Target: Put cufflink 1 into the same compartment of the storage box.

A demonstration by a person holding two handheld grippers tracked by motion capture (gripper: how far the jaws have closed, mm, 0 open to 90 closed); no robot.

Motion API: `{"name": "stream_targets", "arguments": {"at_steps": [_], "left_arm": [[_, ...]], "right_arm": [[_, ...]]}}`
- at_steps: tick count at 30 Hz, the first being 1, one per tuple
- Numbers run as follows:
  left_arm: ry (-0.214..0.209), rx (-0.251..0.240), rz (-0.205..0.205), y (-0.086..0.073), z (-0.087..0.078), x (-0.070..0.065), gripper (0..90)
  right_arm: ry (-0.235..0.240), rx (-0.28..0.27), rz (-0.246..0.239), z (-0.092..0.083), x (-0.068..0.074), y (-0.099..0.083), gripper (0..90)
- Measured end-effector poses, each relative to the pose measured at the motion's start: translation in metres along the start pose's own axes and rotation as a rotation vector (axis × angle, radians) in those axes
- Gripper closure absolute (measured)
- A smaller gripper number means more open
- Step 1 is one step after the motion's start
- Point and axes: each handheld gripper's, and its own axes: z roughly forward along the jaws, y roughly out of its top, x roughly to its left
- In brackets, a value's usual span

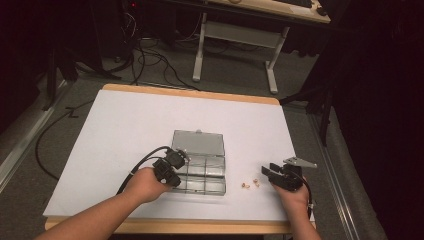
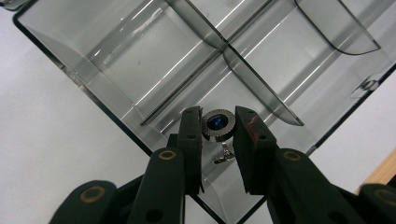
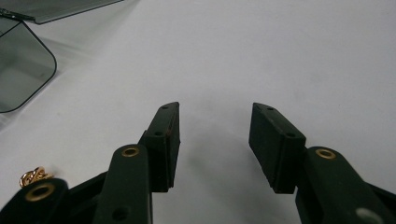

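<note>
Your left tool (image 2: 218, 135) is clamping a round blue-centred cufflink (image 2: 218, 125) above the clear compartment box (image 2: 140, 70). Your right tool (image 3: 215, 140) is resting with jaws apart, gripping nothing, over the white surface (image 3: 280, 56).

Wide bare table (image 1: 125, 130) lies left of and beyond the clear box (image 1: 200, 165). Its raised lid (image 1: 198, 142) blocks the far side; two small gold pieces (image 1: 250, 184) sit in the gap right of it.
</note>
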Motion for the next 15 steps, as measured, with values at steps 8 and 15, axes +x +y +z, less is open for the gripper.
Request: {"name": "stream_targets", "arguments": {"at_steps": [8, 15], "left_arm": [[-0.011, 0.009, 0.006, 0.0015, 0.0063, -0.0037, 73.3], [-0.017, 0.007, -0.001, 0.0019, 0.0053, -0.0034, 72.3]], "right_arm": [[0.000, -0.001, 0.003, -0.0002, -0.0001, -0.0001, 53.9], [0.001, 0.002, 0.002, -0.0002, -0.0002, -0.0001, 53.9]]}}
